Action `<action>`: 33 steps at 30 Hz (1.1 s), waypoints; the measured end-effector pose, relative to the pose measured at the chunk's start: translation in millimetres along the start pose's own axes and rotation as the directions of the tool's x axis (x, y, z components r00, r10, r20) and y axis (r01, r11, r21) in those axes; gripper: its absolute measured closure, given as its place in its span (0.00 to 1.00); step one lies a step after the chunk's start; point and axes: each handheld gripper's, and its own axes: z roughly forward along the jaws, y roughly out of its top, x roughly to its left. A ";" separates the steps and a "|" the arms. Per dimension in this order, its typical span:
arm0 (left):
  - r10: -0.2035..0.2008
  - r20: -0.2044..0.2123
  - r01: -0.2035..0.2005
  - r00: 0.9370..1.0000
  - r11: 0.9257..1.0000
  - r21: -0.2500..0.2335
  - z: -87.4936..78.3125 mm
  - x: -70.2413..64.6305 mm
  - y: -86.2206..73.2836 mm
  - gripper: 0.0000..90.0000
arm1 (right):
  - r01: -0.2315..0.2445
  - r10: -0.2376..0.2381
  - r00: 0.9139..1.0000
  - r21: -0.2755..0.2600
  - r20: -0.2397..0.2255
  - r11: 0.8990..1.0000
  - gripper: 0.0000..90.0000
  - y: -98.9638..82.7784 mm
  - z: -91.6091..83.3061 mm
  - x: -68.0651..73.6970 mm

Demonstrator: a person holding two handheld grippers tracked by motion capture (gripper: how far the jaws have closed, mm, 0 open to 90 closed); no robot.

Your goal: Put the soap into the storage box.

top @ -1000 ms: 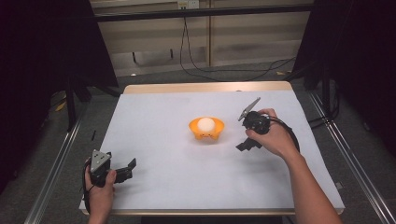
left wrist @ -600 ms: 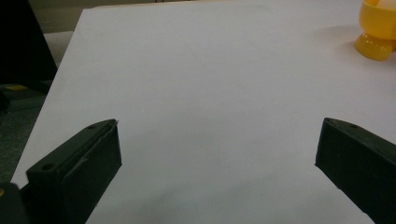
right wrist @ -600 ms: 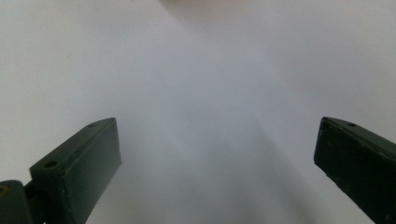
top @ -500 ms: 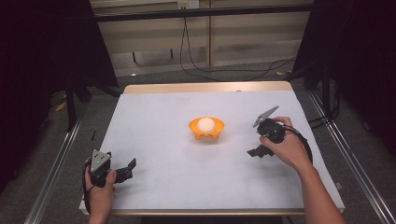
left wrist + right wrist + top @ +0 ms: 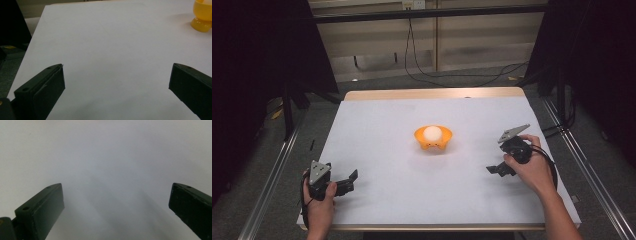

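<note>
An orange egg cup [image 5: 433, 138] with a white egg [image 5: 432, 132] in it stands at the middle of the white table [image 5: 382, 130]. My left gripper [image 5: 349, 181] rests near the front left corner, open, with nothing between its jaws. In the left gripper view the cup [image 5: 203, 15] sits far off at the upper right. My right gripper [image 5: 493, 169] is at the right side of the table, well clear of the cup, tilted down toward the surface. Its jaws stand wide apart over bare white table [image 5: 110, 165].
A wooden strip [image 5: 432, 93] edges the table's far side. Metal rails [image 5: 584, 165] run along both sides on the floor. Black cables [image 5: 422, 60] lie on the floor behind, and dark curtains hang at left and right.
My right gripper has drawn away from the egg cup, moving right and toward the front of the table. The left gripper has stayed put.
</note>
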 end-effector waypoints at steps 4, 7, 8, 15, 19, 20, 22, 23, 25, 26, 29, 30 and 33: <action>0.000 0.000 0.000 1.000 1.000 -0.001 0.0 -0.1 0.0 0.00 | -0.015 0.016 1.000 -0.021 0.004 1.000 0.00 -9.8 -2.9 0.3; -0.001 0.000 0.001 1.000 1.000 -0.002 0.0 -0.3 -0.1 0.00 | -0.023 0.024 1.000 -0.042 0.003 0.999 0.00 -17.3 -4.5 0.9; 0.000 0.001 0.000 1.000 1.000 -0.002 0.1 -0.3 -0.1 0.00 | -0.033 0.033 0.999 -0.045 0.003 0.998 0.00 -19.1 -5.2 1.5; 0.000 -0.001 0.000 1.000 1.000 -0.001 0.1 -0.4 -0.1 0.00 | -0.064 0.069 0.997 -0.135 0.028 0.989 0.00 -38.6 -12.9 2.3; 0.000 -0.001 0.000 1.000 1.000 -0.002 0.1 -0.4 -0.1 0.00 | -0.075 0.080 0.996 -0.149 0.033 0.986 0.00 -49.2 -16.4 4.4; 0.000 -0.001 0.000 1.000 1.000 -0.003 0.1 -0.5 -0.1 0.00 | -0.079 0.085 0.996 -0.150 0.036 0.986 0.00 -51.2 -17.5 4.9; 0.000 -0.002 0.000 1.000 1.000 -0.003 0.2 -0.6 -0.1 0.00 | -0.088 0.095 0.995 -0.160 0.036 0.983 0.00 -56.5 -19.9 5.2; -0.003 0.000 0.003 1.000 1.000 -0.004 0.4 -0.7 -0.1 0.00 | -0.095 0.102 0.994 -0.169 0.035 0.981 0.00 -59.9 -21.1 5.3; 0.001 -0.003 -0.001 1.000 1.000 -0.003 0.3 -0.7 -0.1 0.00 | -0.102 0.110 0.993 -0.183 0.033 0.978 0.00 -64.4 -22.3 5.8; 0.002 -0.002 -0.002 1.000 1.000 -0.003 0.3 -0.6 -0.1 0.00 | -0.105 0.113 0.993 -0.190 0.035 0.976 0.00 -67.5 -23.1 6.1; 0.002 -0.002 -0.002 1.000 1.000 -0.005 0.1 -0.8 -0.2 0.00 | -0.116 0.129 0.990 -0.200 0.050 0.973 0.00 -75.2 -25.2 7.2; 0.003 -0.003 -0.003 1.000 1.000 -0.004 0.0 -0.8 -0.2 0.00 | -0.117 0.131 0.990 -0.205 0.053 0.972 0.00 -77.4 -26.0 7.0; 0.003 -0.004 -0.003 1.000 1.000 -0.005 0.0 -0.9 -0.2 0.00 | -0.139 0.154 0.987 -0.229 0.046 0.963 0.00 -87.3 -29.4 6.6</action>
